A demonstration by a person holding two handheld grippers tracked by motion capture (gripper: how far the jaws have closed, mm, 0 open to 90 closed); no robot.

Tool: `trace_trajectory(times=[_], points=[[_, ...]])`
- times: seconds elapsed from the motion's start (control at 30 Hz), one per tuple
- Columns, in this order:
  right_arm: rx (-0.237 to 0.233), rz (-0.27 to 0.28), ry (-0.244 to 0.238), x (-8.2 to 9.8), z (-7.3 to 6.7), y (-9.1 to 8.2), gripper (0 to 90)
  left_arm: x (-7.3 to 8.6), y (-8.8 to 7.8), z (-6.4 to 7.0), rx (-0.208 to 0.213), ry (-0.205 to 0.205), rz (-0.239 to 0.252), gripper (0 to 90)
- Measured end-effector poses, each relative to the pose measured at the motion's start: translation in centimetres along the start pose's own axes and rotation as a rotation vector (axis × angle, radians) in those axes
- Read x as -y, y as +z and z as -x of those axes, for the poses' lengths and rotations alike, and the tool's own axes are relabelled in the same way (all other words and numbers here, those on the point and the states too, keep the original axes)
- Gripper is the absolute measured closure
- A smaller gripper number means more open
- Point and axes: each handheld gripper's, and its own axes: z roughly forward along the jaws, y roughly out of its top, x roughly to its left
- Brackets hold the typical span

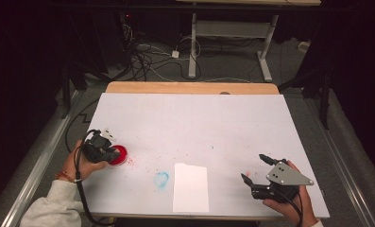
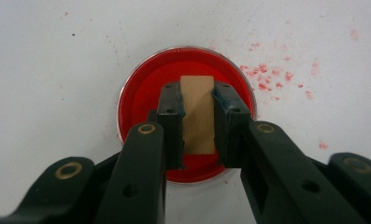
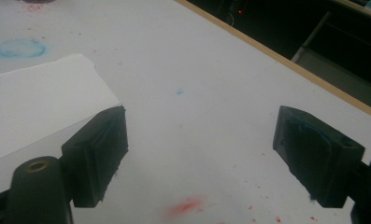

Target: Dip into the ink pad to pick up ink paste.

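Observation:
A round red ink dish sits near the left edge of the white table cover. My left gripper points down over it, shut on a small tan wooden block. In the left gripper view the block's far end is over the red dish; I cannot tell whether it touches the ink. A white paper sheet lies at the front middle. To its right my right gripper rests low with jaws open and nothing between them; the sheet's corner lies by its left jaw.
A blue ring stain marks the cover left of the sheet, and red speckles lie beside the dish. A red smear is under the right gripper. The wooden table edge runs along the far side, with cables on the floor behind.

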Motion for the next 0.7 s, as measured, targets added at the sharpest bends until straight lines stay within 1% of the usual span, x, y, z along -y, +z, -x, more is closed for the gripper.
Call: trace_trajectory(times=[0.13,0.33,0.53,0.7], points=[[0.0,-0.001,-0.001,0.01,-0.03,0.0,18.5,0.14,0.11,-0.19,0.016,-0.018,0.007,73.9],[0.002,-0.001,0.001,0.01,0.01,0.02,18.5,-0.01,0.25,-0.4,0.03,-0.03,-0.006,74.0],[0.003,-0.002,0.001,0.0,0.0,0.04,18.5,-0.11,0.36,-0.25,0.02,-0.029,-0.013,74.1],[0.001,-0.006,0.003,-0.03,-0.08,0.03,18.5,-0.02,0.4,-0.36,0.03,-0.04,-0.007,74.0]])
